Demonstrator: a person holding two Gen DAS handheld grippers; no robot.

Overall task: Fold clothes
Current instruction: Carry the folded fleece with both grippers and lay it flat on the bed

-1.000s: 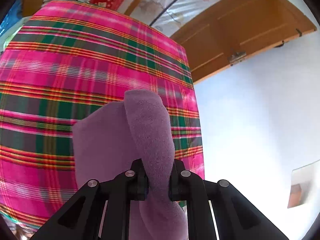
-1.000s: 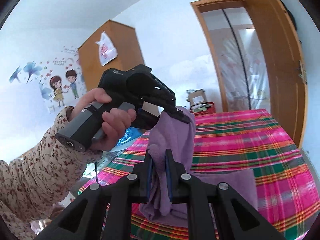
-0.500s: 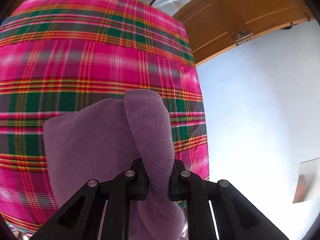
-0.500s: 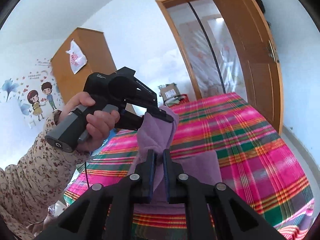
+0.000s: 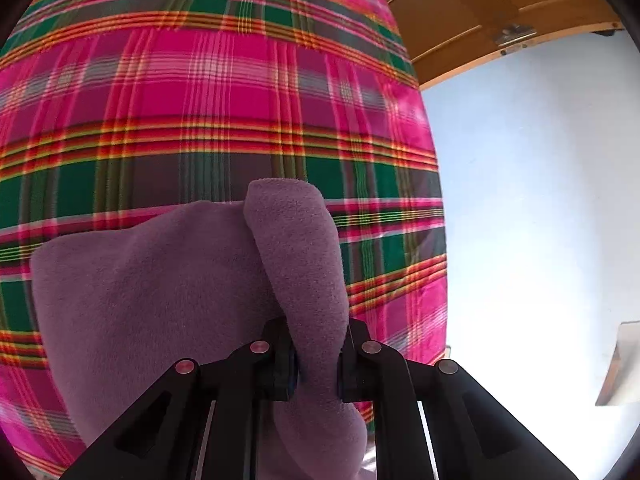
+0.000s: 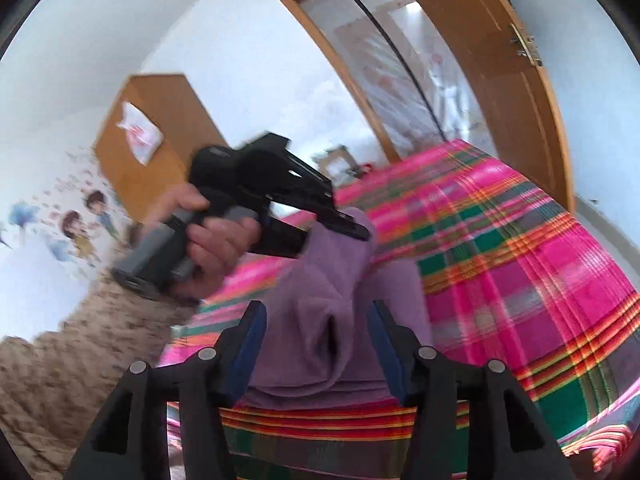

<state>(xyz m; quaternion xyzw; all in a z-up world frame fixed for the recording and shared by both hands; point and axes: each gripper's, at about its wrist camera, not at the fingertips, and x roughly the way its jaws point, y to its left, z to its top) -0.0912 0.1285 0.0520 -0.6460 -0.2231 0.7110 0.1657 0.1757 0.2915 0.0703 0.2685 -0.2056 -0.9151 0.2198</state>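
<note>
Fold half laid: the left hand-held gripper [image 5: 316, 360] clamps the purple cloth [image 5: 160, 292] over the bed [image 5: 200, 120]; the right hand-held gripper [image 6: 316, 344] is opening, pads off the cloth between them. Flattening remains.

— What's that cloth like?

— The purple garment [image 5: 168, 300] is soft, matt fleece, nappy all over. It lies on a woven plaid bedspread [image 5: 224, 92] with a slight sheen, right out to the bed's far edge.

— And your own parts?

— My fingers [image 5: 280, 364] are matt black plastic with small shiny metal pins; on my right gripper [image 6: 316, 344] the pads look like blue rubber.

— The door [image 6: 492, 80]?

— Smooth varnished wood, a little glossy.
</note>
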